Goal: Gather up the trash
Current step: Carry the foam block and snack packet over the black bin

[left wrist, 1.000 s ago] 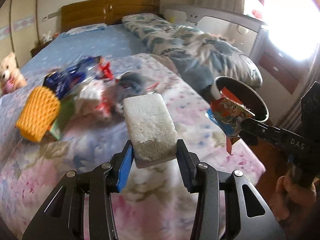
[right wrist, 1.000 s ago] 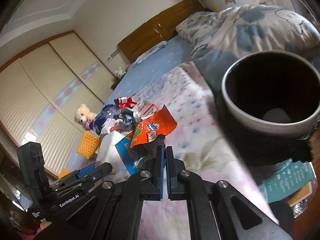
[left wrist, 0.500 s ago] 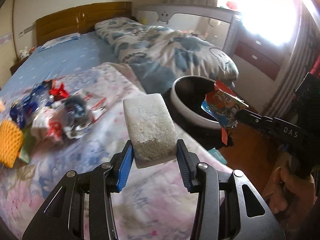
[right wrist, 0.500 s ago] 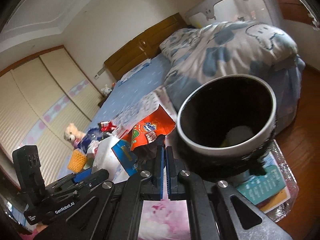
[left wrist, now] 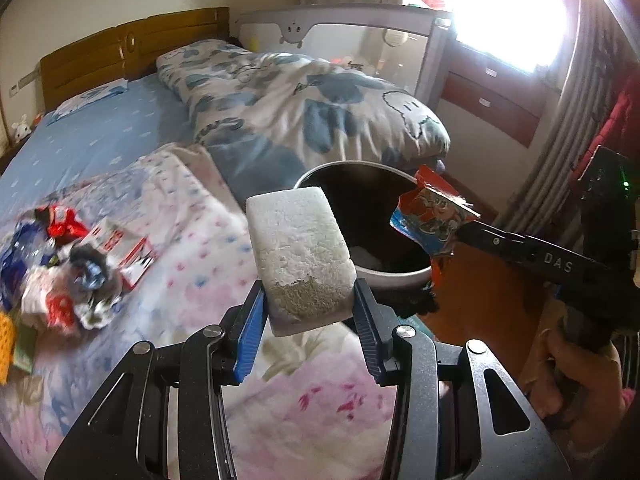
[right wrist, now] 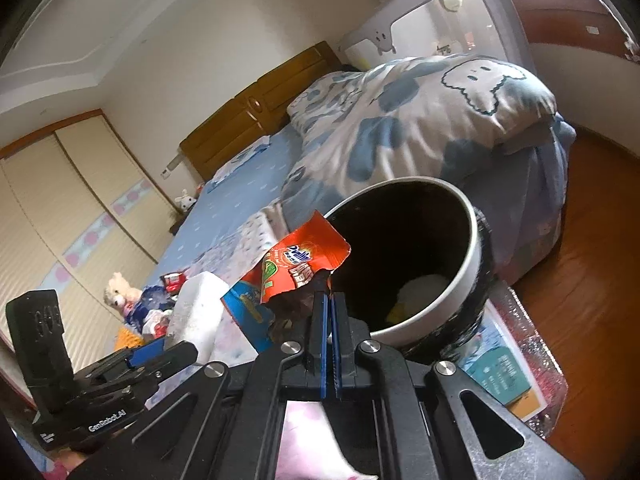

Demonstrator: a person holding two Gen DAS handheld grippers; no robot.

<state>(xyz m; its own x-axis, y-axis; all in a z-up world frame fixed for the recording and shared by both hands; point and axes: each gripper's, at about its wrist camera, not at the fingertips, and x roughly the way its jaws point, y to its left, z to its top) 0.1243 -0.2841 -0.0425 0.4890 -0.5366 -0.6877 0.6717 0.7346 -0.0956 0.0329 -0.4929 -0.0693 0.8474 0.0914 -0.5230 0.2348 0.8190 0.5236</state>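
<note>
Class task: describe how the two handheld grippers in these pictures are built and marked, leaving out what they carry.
Both are black metal frames with cut-out slots, silver rivets and blue ribbed finger pads. The left gripper reads "GenRobot.AI" on its side, the right gripper "DAS". No cables or sleeves are visible.

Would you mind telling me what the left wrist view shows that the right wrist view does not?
Only the left wrist view shows the window and the person's right hand. Only the right wrist view shows the wardrobe doors, a teddy bear and the floor mat. Both show the trash bin, the white sponge, the orange wrapper and the trash pile.
</note>
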